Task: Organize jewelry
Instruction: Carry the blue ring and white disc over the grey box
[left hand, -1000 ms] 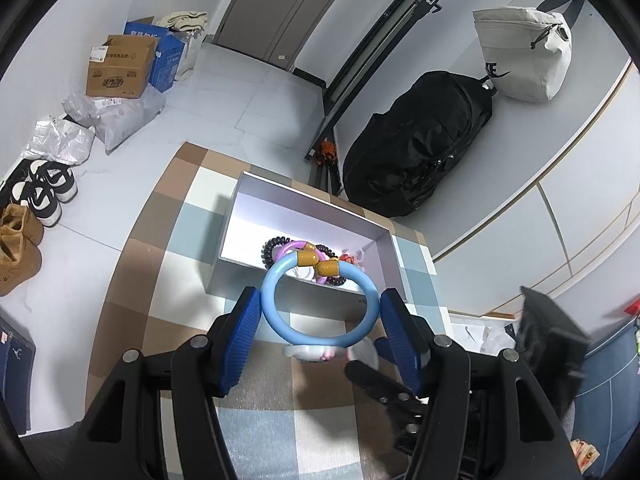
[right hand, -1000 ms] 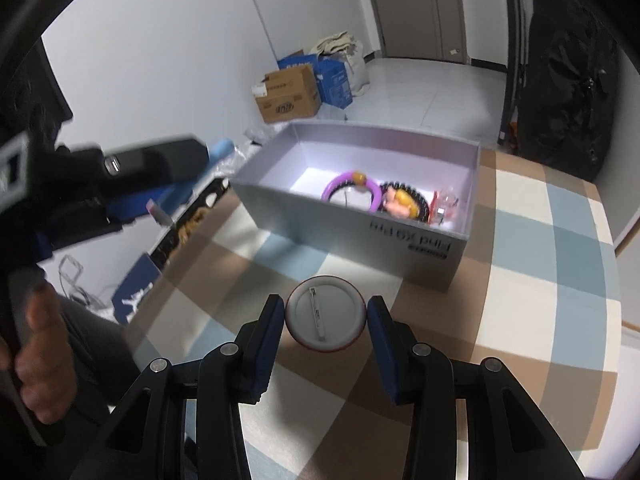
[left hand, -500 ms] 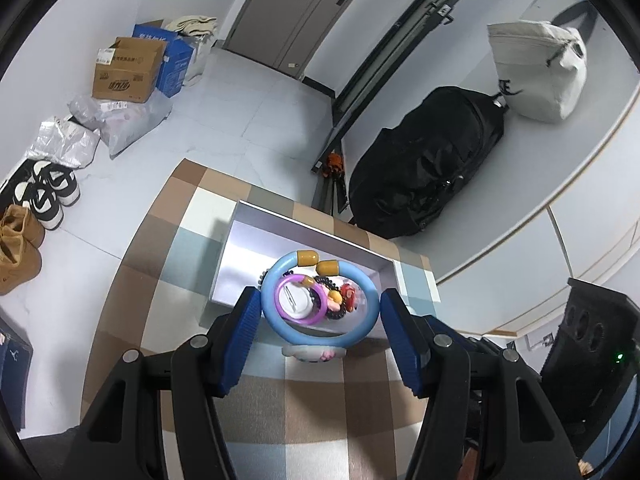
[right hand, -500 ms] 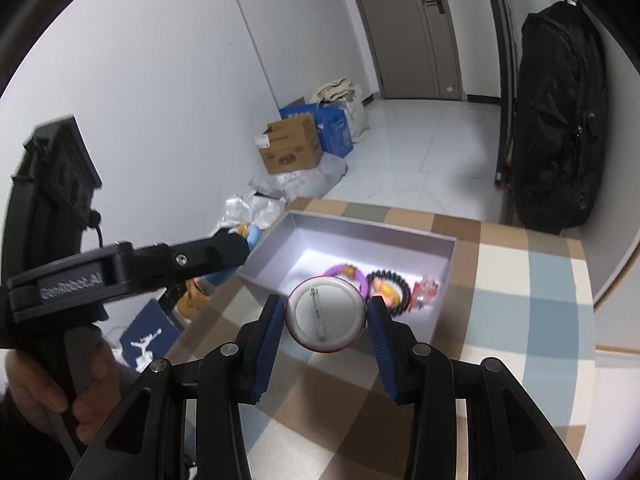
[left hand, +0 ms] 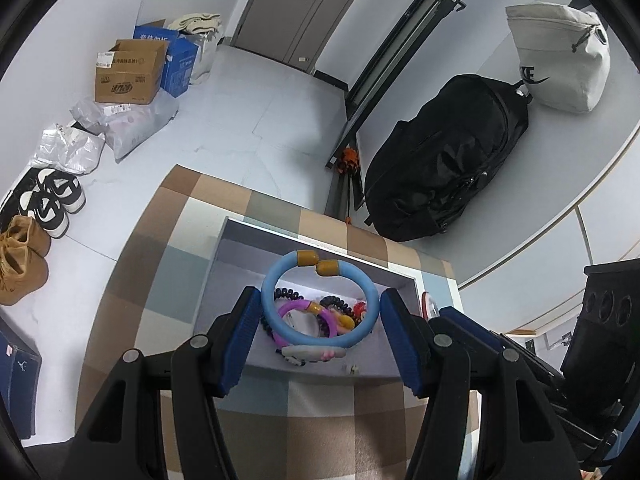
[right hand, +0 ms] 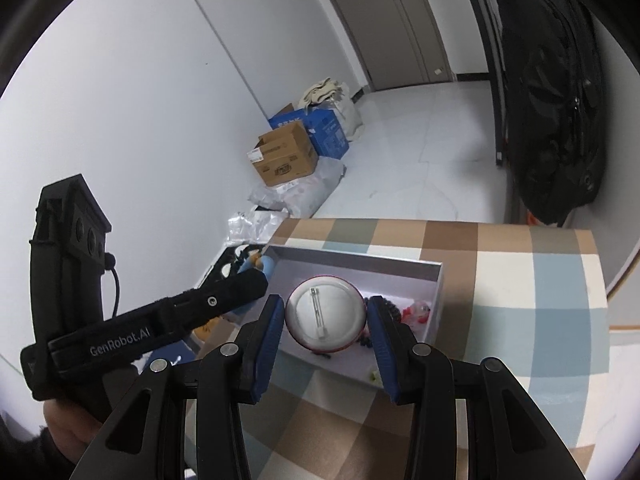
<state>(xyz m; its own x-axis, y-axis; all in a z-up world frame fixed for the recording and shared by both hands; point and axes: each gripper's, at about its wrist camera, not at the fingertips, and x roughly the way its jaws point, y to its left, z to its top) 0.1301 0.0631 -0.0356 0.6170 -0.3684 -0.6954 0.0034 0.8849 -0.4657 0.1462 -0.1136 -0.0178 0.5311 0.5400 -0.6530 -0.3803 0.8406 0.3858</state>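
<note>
Carrying two pieces to the box at once: drop-off step, both poised over it, nothing released yet.

Left gripper (left hand: pixel 320 320) is clamped on a blue bangle (left hand: pixel 320 300) with two tan end caps and a small white-pink charm at its near edge; pads press its left and right sides. The bangle hangs above the near half of the grey box (left hand: pixel 236 256), which sits on the checkered table (left hand: pixel 168 216).

Right gripper (right hand: pixel 325 316) is clamped on a round white pin badge (right hand: pixel 325 314), pin side facing the camera, red rim showing. It hangs over the near-left part of the same box (right hand: pixel 360 262).

Already in the box: a purple bangle (left hand: pixel 298 307), black bead bracelets (left hand: pixel 338 304), a small red piece (left hand: pixel 360 309).

Next move, as I read it: lower each piece inside the walls, then open the jaws. The two grippers sit close together; the left gripper's finger shows just left of the badge in the right wrist view, so release one at a time or stagger them. The badge should go flat on a bare patch of floor, the bangle clear of the near wall so it doesn't hang on the rim. Height above the box floor is hard to tell from these views.
</note>
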